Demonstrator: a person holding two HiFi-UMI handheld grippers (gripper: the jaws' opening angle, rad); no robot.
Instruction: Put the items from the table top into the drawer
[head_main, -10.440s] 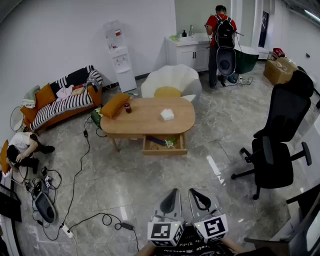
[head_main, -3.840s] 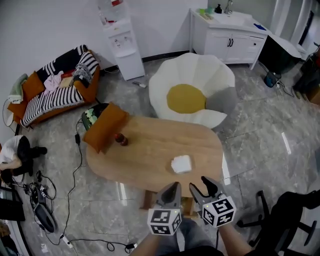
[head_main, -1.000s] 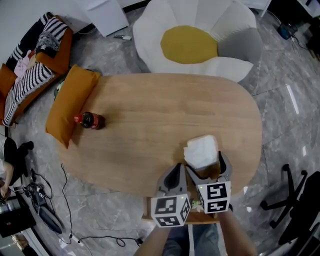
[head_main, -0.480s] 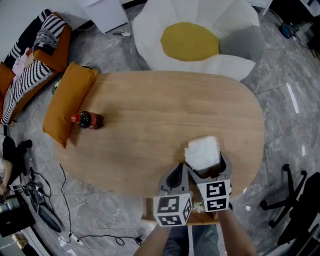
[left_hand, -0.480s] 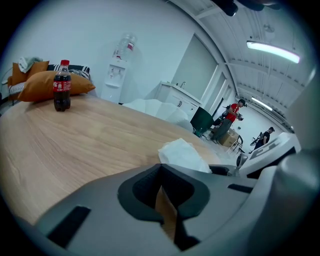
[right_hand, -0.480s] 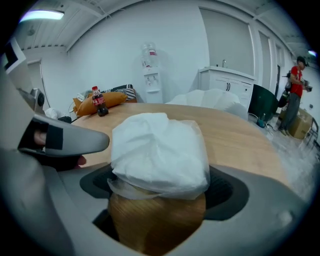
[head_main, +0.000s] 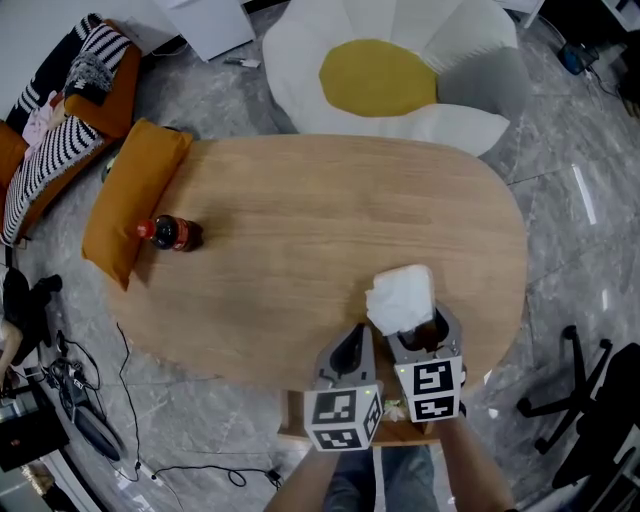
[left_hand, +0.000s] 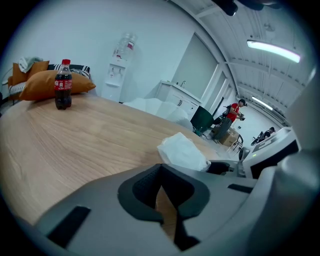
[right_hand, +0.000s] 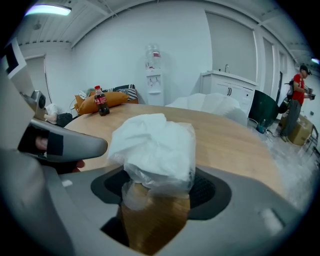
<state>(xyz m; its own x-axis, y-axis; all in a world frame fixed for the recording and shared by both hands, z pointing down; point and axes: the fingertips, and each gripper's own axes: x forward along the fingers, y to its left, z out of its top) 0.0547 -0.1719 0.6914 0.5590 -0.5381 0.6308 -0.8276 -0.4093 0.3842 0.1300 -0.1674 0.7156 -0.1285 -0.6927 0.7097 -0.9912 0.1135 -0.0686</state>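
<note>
Head view. You stand at the 6 o'clock edge of the oval wooden table (head_main: 300, 220). The white tissue pack (head_main: 402, 298) sits toward 5 o'clock on the top, its near end between the jaws of your right gripper (head_main: 424, 337). Your left gripper (head_main: 349, 352) lies just beside it, on the 9 o'clock side, tip over the table edge. The cola bottle (head_main: 170, 233) stands at 9 o'clock on the top, touching the orange cushion (head_main: 133, 205) that leans on that rim. A white flower-shaped seat (head_main: 385, 75) lies on the floor at 12 o'clock.

Left gripper view. Jaws drawn together at the tips, nothing between them, bare wood beneath. Pack at 1 o'clock of the tips; bottle far off at 10 o'clock, upright.

Right gripper view. Your jaws have just been closing and now pinch the pack's plastic wrap from both sides; the wrap bunches above the pads. Left gripper at 9 o'clock. Bottle at 11 o'clock. A person in red (right_hand: 300, 95) stands at 3 o'clock, well away.
</note>
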